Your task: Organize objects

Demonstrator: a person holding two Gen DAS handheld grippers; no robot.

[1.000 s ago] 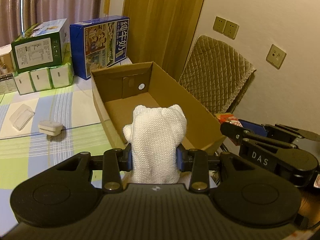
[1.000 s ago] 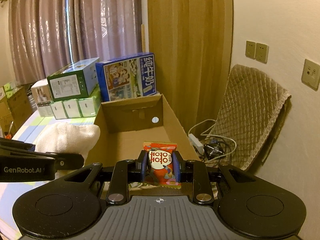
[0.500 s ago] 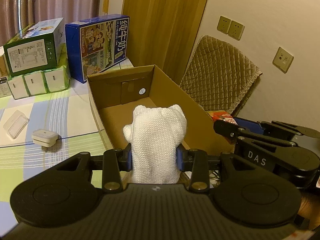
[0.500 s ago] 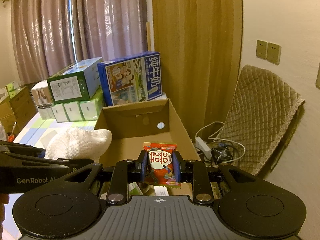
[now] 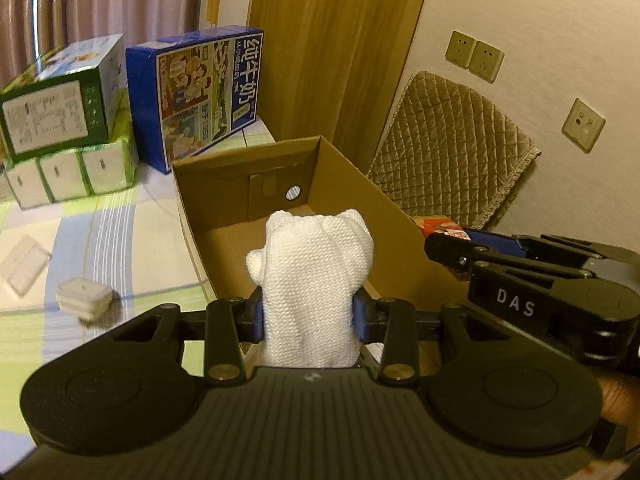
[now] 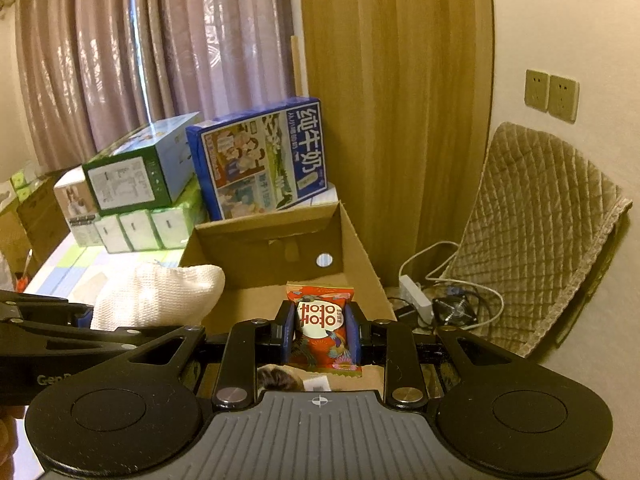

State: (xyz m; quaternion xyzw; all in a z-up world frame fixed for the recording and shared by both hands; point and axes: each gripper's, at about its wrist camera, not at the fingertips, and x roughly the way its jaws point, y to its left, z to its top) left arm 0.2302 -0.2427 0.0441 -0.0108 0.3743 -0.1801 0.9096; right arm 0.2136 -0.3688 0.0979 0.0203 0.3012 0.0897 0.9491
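Note:
My left gripper (image 5: 308, 314) is shut on a white knitted cloth bundle (image 5: 314, 280), held over the near end of an open cardboard box (image 5: 240, 184). From the right wrist view the same white bundle (image 6: 160, 300) hangs at the box's left rim. My right gripper (image 6: 320, 330) is shut on a red snack packet (image 6: 322, 320), above the near part of the cardboard box (image 6: 264, 248). In the left wrist view the right gripper's body sits at the right with the red packet (image 5: 442, 226) peeking past the box's right wall. Some items lie on the box floor under the right gripper, mostly hidden.
A blue milk carton box (image 5: 200, 92), a green box (image 5: 60, 108) and white tissue packs (image 5: 64, 176) stand behind the cardboard box on a checked tablecloth (image 5: 100, 248). A white adapter (image 5: 84, 296) lies left. A quilted chair (image 6: 532, 220), a power strip and cables (image 6: 440, 296) sit right.
Both grippers have moved forward and a little higher toward the cardboard box, still holding the white bundle and the red packet. The box looks nearer and lower in both views.

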